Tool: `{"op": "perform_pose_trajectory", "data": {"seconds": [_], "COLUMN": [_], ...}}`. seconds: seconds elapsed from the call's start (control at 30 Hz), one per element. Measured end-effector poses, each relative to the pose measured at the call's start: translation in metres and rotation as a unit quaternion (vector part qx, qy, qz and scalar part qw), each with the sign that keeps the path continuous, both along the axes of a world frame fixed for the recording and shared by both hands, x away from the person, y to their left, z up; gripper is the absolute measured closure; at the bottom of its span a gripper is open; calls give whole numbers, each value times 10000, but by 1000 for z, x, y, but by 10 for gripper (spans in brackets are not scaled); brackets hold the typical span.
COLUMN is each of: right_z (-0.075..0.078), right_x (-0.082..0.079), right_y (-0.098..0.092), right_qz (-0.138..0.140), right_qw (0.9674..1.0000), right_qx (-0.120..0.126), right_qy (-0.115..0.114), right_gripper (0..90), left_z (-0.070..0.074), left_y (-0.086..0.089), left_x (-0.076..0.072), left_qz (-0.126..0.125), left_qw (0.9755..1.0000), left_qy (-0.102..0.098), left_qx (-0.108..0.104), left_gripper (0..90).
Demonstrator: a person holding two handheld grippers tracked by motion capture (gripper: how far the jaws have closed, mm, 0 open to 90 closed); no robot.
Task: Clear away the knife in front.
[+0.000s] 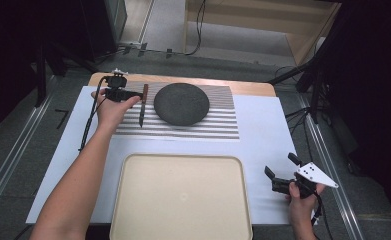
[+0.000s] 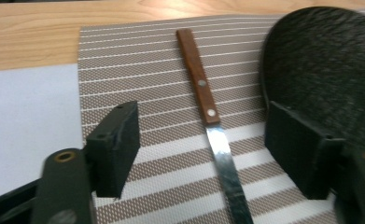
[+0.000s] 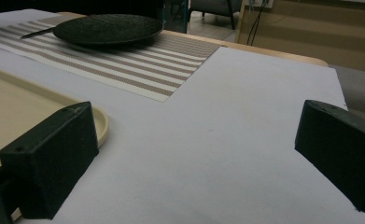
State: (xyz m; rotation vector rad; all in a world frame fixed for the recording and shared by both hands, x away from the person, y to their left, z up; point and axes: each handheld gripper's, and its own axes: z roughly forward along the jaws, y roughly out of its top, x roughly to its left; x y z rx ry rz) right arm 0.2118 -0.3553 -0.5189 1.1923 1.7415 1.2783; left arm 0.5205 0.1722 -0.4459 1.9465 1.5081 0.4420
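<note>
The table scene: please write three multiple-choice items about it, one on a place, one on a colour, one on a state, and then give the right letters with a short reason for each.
1. Where does the knife lie?
A. on the striped placemat, left of the dark plate
B. in the beige tray
C. on top of the dark plate

2. What colour is the knife's handle?
A. white
B. blue
C. reddish brown

3. How does the left gripper stand?
A. shut on the knife
B. open, its jaws on either side of the knife
C. shut on the plate

Answers:
1 A: the high view shows the knife on the stripes, beside the plate's left edge.
2 C: the left gripper view shows a brown wooden handle with rivets.
3 B: in the left gripper view, bare mat shows between each jaw and the blade.
</note>
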Motion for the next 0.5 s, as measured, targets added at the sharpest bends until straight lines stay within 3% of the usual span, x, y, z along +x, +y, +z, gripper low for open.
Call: {"op": "perform_pose_trajectory", "data": {"seconds": [0.13, 0.2, 0.37, 0.43, 0.5], "right_z": [0, 0, 0, 0, 0], "right_x": [0, 0, 0, 0, 1], "right_y": [0, -1, -1, -1, -1], "right_qz": [2, 15, 29, 33, 27], "right_qw": [10000, 10000, 10000, 10000, 10000], "right_qx": [13, 16, 41, 40, 47], "right_qy": [12, 8, 0, 10, 7], "right_gripper": [0, 0, 0, 0, 0], "left_z": [-2, -4, -7, -9, -12], "left_y": [-6, -8, -13, -17, -20], "left_x": [8, 10, 19, 22, 26], "left_qz": [-116, -197, -230, -247, -254], "left_qw": [9998, 9996, 9990, 9990, 9984], "left_qy": [159, 192, 356, 369, 505], "left_qx": [81, 27, -105, -71, -89], "left_gripper": [373, 454, 546, 550, 569]}}
